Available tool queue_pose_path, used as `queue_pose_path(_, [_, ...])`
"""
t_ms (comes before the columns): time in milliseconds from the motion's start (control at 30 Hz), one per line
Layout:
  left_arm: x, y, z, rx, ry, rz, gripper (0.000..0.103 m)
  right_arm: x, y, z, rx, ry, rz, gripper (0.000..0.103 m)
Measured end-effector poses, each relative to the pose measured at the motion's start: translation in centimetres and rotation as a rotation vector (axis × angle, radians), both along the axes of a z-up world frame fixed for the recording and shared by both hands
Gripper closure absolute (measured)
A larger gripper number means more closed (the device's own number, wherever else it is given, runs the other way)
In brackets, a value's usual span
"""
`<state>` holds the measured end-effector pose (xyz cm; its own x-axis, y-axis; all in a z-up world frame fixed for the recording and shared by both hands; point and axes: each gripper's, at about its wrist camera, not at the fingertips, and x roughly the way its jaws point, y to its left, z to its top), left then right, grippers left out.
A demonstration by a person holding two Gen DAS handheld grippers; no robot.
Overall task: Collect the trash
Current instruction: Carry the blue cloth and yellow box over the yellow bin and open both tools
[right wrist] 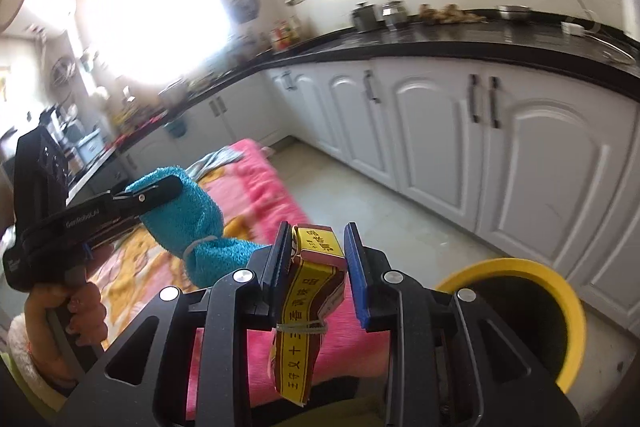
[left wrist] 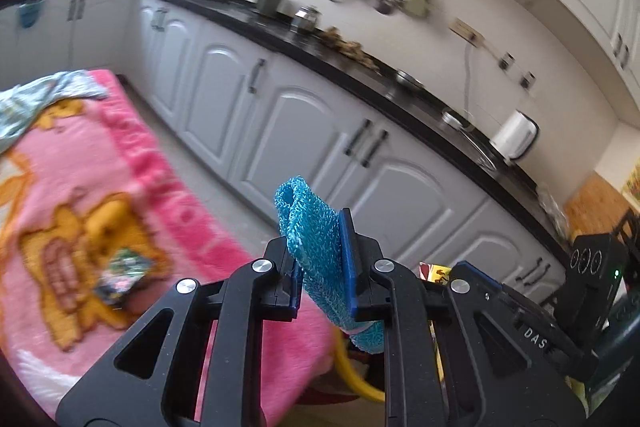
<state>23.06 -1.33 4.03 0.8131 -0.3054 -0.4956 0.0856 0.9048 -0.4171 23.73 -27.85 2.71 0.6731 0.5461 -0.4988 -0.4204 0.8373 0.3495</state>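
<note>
Pink blanket (left wrist: 132, 163) with orange cartoon print covers surface; crumpled greenish cloth (left wrist: 36, 103) at far end, small dark printed wrapper (left wrist: 122, 273) on orange figure.

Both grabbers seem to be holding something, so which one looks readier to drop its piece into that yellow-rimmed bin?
Probably the right. The right gripper holds the yellow packet with the bin just beside it. The left gripper, clamping the blue cloth, sits farther over the pink blanket.

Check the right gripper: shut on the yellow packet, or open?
Cannot tell. The yellow packet hangs between the right gripper fingers, but gaps show on both sides.
</note>
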Motion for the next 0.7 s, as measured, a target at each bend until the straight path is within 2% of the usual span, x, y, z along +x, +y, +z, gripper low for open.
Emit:
queue_pose_path(167, [2.1, -5.6, -0.6, 0.028, 0.003, -0.086, 0.092, 0.8, -5.5, -0.8, 0.024, 0.022, -0.094, 0.077])
queue_pose_path(400, [3.6, -11.5, -2.0, 0.084, 0.017, -0.171, 0.092, 1.2, -10.3, -2.8, 0.041, 0.047, -0.19, 0.077])
queue_pose_path(667, [4.1, -14.5, -3.5, 0.118, 0.03, -0.225, 0.088, 1.3, -13.0, -4.7, 0.066, 0.077, -0.258, 0.075])
queue_pose_path(700, [4.1, -14.6, -3.7, 0.116, 0.033, -0.232, 0.084, 1.4, -13.0, -4.8, 0.069, 0.082, -0.262, 0.069])
